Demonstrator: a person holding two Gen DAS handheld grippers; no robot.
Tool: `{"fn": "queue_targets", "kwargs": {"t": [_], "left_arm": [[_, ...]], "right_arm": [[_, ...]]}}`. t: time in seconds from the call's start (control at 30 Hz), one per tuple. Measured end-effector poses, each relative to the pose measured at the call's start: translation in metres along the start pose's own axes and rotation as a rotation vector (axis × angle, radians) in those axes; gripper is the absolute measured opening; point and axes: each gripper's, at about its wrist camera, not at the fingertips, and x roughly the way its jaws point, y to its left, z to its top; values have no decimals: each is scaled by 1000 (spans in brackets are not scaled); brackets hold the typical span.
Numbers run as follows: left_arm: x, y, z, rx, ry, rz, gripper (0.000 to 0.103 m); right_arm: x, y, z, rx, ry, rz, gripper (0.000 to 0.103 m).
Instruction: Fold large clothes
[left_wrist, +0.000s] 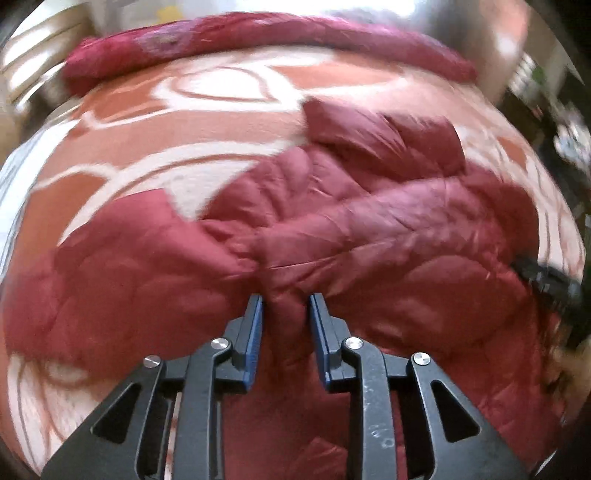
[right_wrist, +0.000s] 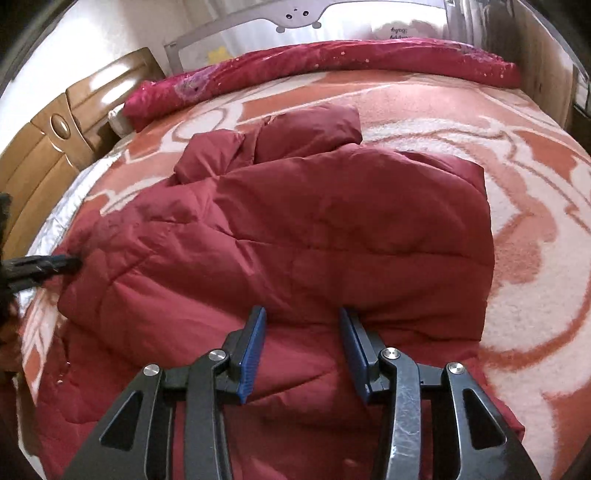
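Note:
A dark red quilted jacket (left_wrist: 369, 229) lies partly folded on the bed, its collar and a sleeve toward the far side. My left gripper (left_wrist: 286, 306) is shut on a pinched ridge of the jacket's fabric, and creases fan out from the grip. In the right wrist view the jacket (right_wrist: 332, 221) fills the middle, with the left gripper (right_wrist: 75, 263) at its left edge. My right gripper (right_wrist: 303, 317) hovers open over the near fold of the jacket, pads apart and not pressing. The right gripper (left_wrist: 521, 266) shows as a dark blur at the jacket's right side in the left wrist view.
The bed carries an orange and white patterned blanket (right_wrist: 535, 258). A rolled red quilt (right_wrist: 369, 55) runs along its far edge. A wooden headboard (right_wrist: 48, 147) stands on the left and a white bed rail (right_wrist: 295, 14) behind the quilt.

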Motion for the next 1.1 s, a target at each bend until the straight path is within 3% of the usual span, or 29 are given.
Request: {"fn": "queue_targets", "kwargs": {"t": [0.07, 0.13, 0.23, 0.4, 0.6, 0.7, 0.8, 1.1], "left_arm": [[-21, 4, -2, -38, -56, -14, 24], [-39, -2, -3, -49, -99, -93, 24], [-36, -29, -3, -19, -81, -202, 24], [24, -67, -10, 38, 37, -113, 24], [41, -62, -21, 10, 49, -105, 24], [42, -59, -21, 3, 49, -105, 24], [47, -53, -24, -2, 45, -105, 24], [47, -43, -29, -52, 39, -158, 24]], "right_arm": [[-1, 2, -2, -11, -2, -9, 45], [-1, 3, -3, -22, -3, -15, 46], [0, 7, -4, -34, -3, -33, 47], [-5, 10, -4, -40, 3, -44, 47], [-42, 28, 9, -75, -111, -18, 47], [-26, 35, 16, -88, -65, -31, 48], [13, 30, 7, -88, 54, -70, 49], [26, 23, 0, -83, 64, -58, 49]]}}
